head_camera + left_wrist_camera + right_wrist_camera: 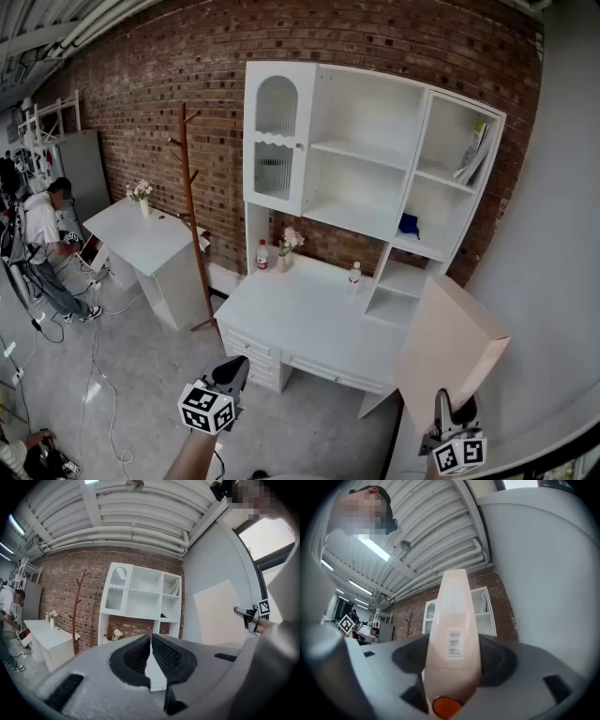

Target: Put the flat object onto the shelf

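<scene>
A flat pale-pink box [448, 352] stands tilted in my right gripper [454, 415] at the lower right of the head view. In the right gripper view the box [454, 634], with a barcode label, fills the gap between both pads, which press on its sides. The white shelf unit [370, 173] with open compartments stands on a white desk [300, 314] against the brick wall, ahead and left of the box. My left gripper [231, 376] hovers low in front of the desk; its jaws [151, 654] are together with nothing held.
A wooden coat stand [190, 220] rises left of the desk. A second white table [141, 234] with flowers stands further left, with a person [42, 239] beside it. Bottles and a flower vase [284, 253] sit on the desk. A grey wall [553, 281] is at the right.
</scene>
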Demonstrator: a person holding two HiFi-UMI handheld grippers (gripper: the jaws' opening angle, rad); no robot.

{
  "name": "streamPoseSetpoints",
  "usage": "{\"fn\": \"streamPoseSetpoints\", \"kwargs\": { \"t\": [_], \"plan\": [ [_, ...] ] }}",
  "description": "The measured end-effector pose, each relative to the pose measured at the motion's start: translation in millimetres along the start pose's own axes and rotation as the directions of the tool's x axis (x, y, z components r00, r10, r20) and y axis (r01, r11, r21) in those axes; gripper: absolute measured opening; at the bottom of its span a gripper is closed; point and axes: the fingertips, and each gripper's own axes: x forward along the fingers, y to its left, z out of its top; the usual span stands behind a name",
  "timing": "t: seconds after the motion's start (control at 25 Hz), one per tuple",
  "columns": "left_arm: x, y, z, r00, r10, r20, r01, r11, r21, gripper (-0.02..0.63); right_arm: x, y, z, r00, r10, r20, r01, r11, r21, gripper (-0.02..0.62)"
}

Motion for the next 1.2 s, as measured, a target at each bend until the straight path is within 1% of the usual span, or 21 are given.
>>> {"fn": "streamPoseSetpoints", "kwargs": {
  "t": [0.6,0.84,1.2],
  "plan": [
    [-4,3,-1,1.0,-0.004,-0.001,0.004,1.0,-0.004,0.034,-3,5,3,1.0,-0.001,0.006,0.001,1.0,-0.006,0.29],
    [-7,5,0,1.0,-0.012,-0.003,0.012,1.0,-0.002,0.034,-2,7,4,1.0,-0.012,0.007,0.012,1.0,0.014,0.29],
    [-9,15,-2,0.999,-0.036,-0.009,0.036,0.999,-0.009,0.034,7,29,4,1.0,-0.017,0.02,0.017,1.0,-0.022,0.29]
  ]
}}
